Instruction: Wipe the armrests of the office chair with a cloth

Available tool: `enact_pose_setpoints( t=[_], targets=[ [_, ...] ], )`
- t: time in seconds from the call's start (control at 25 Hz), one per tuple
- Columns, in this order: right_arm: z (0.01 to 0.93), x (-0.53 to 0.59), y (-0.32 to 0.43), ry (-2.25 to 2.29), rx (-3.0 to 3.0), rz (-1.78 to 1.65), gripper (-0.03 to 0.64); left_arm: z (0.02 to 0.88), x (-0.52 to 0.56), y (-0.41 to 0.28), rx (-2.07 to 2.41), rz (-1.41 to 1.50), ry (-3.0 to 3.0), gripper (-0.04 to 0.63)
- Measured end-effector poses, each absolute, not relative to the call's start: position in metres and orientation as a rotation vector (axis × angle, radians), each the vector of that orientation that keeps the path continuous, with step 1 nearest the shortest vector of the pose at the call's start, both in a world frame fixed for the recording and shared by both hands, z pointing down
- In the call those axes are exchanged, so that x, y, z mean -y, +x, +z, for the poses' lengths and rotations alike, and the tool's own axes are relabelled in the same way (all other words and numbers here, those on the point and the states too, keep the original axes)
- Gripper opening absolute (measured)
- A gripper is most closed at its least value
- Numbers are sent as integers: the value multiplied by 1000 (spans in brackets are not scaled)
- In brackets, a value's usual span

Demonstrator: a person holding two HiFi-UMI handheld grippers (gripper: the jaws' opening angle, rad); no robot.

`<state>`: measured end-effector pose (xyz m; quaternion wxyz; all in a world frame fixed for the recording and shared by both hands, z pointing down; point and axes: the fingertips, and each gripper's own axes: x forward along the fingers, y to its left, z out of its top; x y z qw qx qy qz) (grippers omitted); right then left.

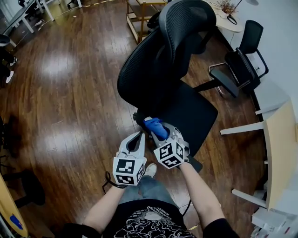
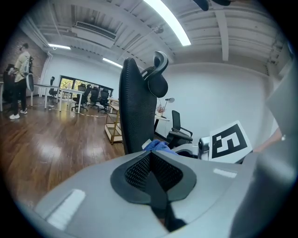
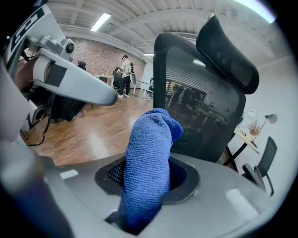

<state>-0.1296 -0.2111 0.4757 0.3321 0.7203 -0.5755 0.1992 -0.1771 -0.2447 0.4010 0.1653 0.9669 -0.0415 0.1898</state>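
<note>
The black mesh office chair stands in the middle of the head view, and its far armrest sticks out to the right. The near armrest runs under both grippers and is mostly hidden by them. My right gripper is shut on a blue cloth, held at the armrest's back end; whether it touches, I cannot tell. In the right gripper view the cloth stands up out of the jaws before the chair back. My left gripper hovers just left of it, shut and holding nothing.
A second black chair stands at the right by a white desk. A wooden shelf and a round table lie behind the chair. Dark wooden floor spreads to the left. People stand far off.
</note>
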Motion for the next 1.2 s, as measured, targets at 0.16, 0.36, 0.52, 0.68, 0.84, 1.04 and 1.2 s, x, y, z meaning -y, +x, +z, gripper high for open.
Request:
enact_pose_setpoints(
  t=[0.16, 0.36, 0.52, 0.68, 0.84, 1.04, 1.2],
  targets=[
    [465, 222, -141, 1972, 1504, 516, 141, 398, 245, -182, 84, 537, 2766, 4],
    [467, 226, -160, 2037, 1504, 560, 141, 399, 247, -187, 48, 544, 2775, 3],
    [472, 226, -177, 2068, 1488, 590, 140, 400, 250, -193, 16, 551, 2785, 3],
    [474, 220, -190, 2132, 1452, 629, 141, 403, 248, -200, -28, 562, 2796, 3],
    [473, 210, -202, 2242, 1398, 688, 141, 404, 243, -208, -85, 569, 2801, 3],
    [470, 194, -214, 2340, 1339, 734, 141, 402, 229, -207, -177, 580, 2812, 3],
    [478, 174, -226, 2385, 1292, 776, 140, 407, 214, -208, -239, 590, 2813, 3]
  ],
)
